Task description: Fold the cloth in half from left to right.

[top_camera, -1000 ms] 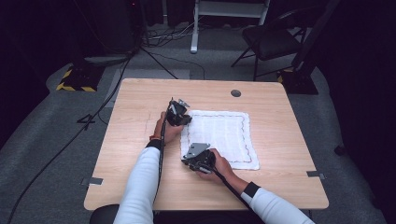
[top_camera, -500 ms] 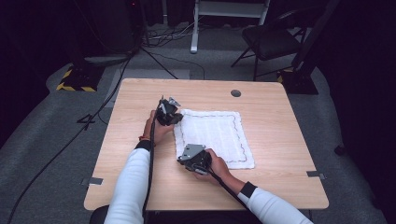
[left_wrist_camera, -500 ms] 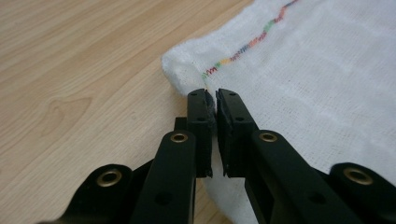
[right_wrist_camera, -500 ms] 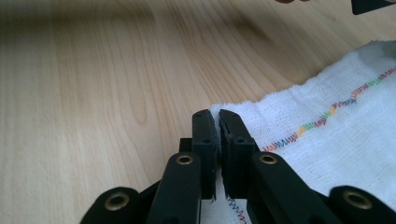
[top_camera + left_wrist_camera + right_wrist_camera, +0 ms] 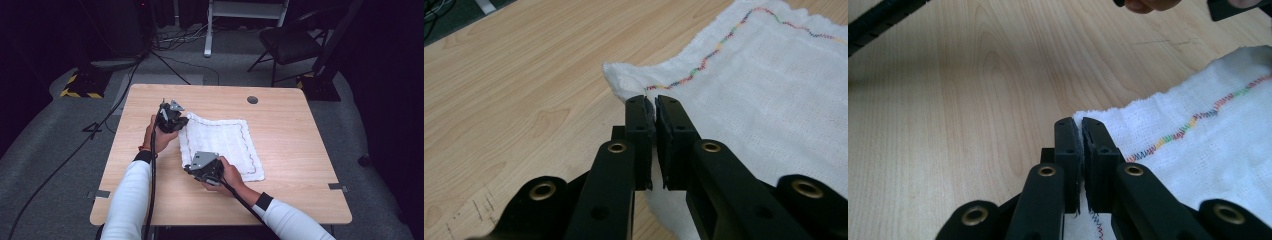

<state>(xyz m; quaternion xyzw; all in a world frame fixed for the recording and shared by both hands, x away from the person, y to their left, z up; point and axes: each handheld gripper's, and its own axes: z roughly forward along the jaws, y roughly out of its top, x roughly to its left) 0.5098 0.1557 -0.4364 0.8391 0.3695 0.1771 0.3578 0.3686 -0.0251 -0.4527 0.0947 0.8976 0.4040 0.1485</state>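
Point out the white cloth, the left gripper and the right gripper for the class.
white cloth [image 5: 225,142]: high view, middle of its weave.
left gripper [image 5: 654,107]: left gripper view, between its fingertips, shut on a cloth corner.
right gripper [image 5: 1081,127]: right gripper view, between its fingertips, shut on a cloth corner.

A white woven cloth [image 5: 220,145] lay spread near the middle of the desk [image 5: 300,150], roughly square and mostly flat. A thin line of multicoloured stitching ran just inside its hem. Its two corners on the side toward the desk's left edge were pinched up off the wood: the far one was clamped in the left tool [image 5: 653,107], the near one in the right tool [image 5: 1080,131]. The rest of the cloth rested on the desk.
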